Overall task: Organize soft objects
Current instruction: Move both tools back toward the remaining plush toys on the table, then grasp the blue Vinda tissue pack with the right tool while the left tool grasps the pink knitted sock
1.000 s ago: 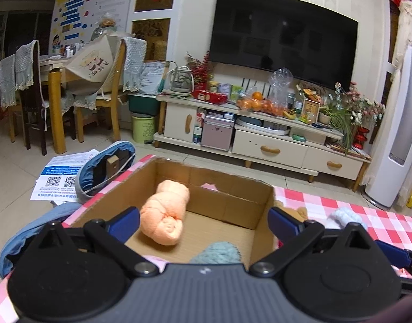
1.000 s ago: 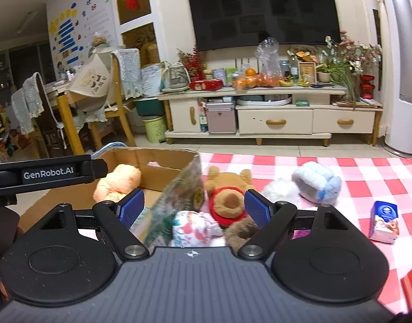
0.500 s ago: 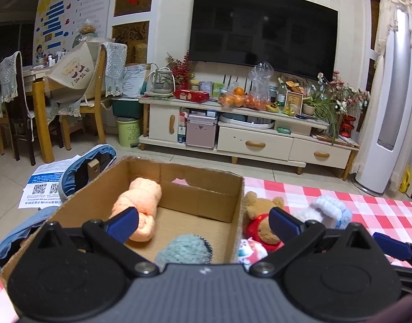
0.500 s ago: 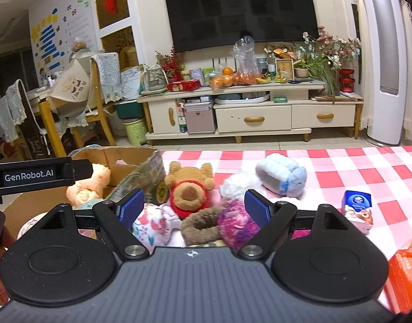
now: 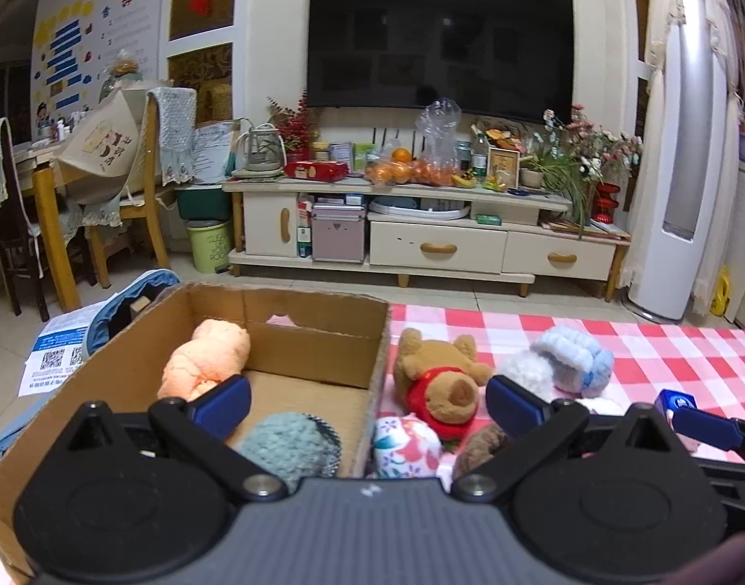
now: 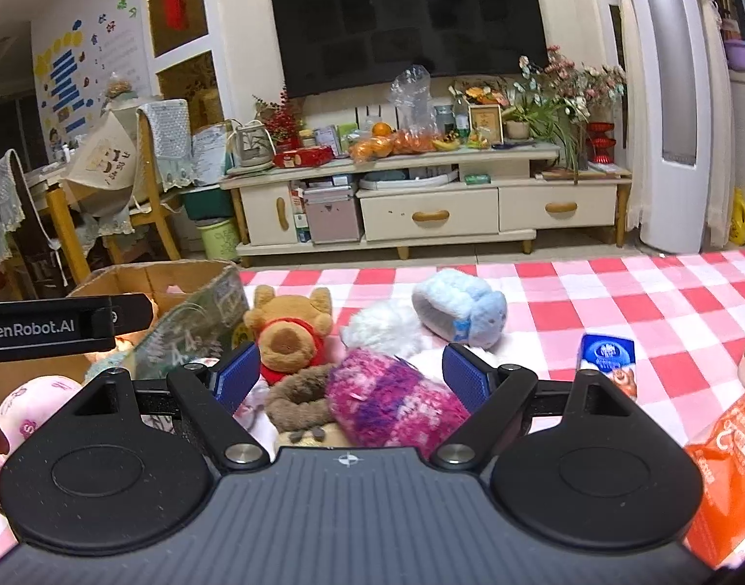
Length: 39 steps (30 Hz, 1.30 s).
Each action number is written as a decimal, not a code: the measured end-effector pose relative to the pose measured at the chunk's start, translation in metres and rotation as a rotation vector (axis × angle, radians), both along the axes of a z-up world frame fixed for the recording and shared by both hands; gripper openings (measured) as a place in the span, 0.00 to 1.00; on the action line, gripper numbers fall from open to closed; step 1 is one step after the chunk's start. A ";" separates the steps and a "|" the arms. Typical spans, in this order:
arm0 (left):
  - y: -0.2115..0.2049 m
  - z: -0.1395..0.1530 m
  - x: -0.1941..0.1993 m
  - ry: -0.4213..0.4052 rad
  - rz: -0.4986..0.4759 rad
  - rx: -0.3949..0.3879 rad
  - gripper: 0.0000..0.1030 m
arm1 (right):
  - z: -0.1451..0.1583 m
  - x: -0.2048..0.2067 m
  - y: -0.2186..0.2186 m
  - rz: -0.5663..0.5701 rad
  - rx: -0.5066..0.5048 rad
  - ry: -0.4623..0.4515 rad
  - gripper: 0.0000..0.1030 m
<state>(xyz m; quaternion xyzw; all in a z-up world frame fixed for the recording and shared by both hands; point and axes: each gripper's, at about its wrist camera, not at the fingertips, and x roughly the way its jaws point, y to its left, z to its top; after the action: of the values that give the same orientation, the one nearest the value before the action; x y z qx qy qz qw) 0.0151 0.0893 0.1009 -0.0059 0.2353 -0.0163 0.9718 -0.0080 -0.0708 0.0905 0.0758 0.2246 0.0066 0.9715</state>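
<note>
An open cardboard box (image 5: 318,346) sits at the left of the checked tablecloth (image 6: 591,292). Inside it lie an orange plush (image 5: 204,360) and a teal knitted ball (image 5: 287,443). Right of the box lie a brown bear in a red shirt (image 6: 289,339), a floral soft toy (image 5: 404,446), a white fluffy ball (image 6: 384,324), a light blue fluffy piece (image 6: 462,304) and a pink-purple knitted hat (image 6: 391,399). My left gripper (image 5: 367,402) is open above the box's right wall. My right gripper (image 6: 352,373) is open, with the hat just below its fingers.
A small blue milk carton (image 6: 608,358) and an orange packet (image 6: 728,468) lie at the right of the table. Beyond the table's far edge is tiled floor, a TV cabinet (image 5: 421,239), a wooden chair (image 5: 133,185) and a tall white floor unit (image 5: 679,185).
Both grippers have shifted to the right: the box has slid leftward in both views and the pile of soft toys has come under the right gripper. Both stayed open.
</note>
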 end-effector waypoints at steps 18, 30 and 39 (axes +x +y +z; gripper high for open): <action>-0.058 -0.020 -0.010 0.015 -0.215 0.088 0.99 | -0.019 0.005 -0.104 -0.238 0.180 0.032 1.00; -0.105 -0.044 -0.001 0.055 -0.349 0.062 0.99 | -0.034 0.030 -0.125 -0.343 0.128 0.084 1.00; -0.131 -0.056 0.015 0.099 -0.387 0.073 0.99 | -0.047 0.046 -0.126 -0.302 -0.037 0.189 1.00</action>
<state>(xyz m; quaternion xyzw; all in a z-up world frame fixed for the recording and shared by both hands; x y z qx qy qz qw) 0.0306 -0.0415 0.0453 0.0738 0.2798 -0.1938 0.9374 0.0375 -0.1967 0.0438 0.0911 0.3009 -0.1504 0.9373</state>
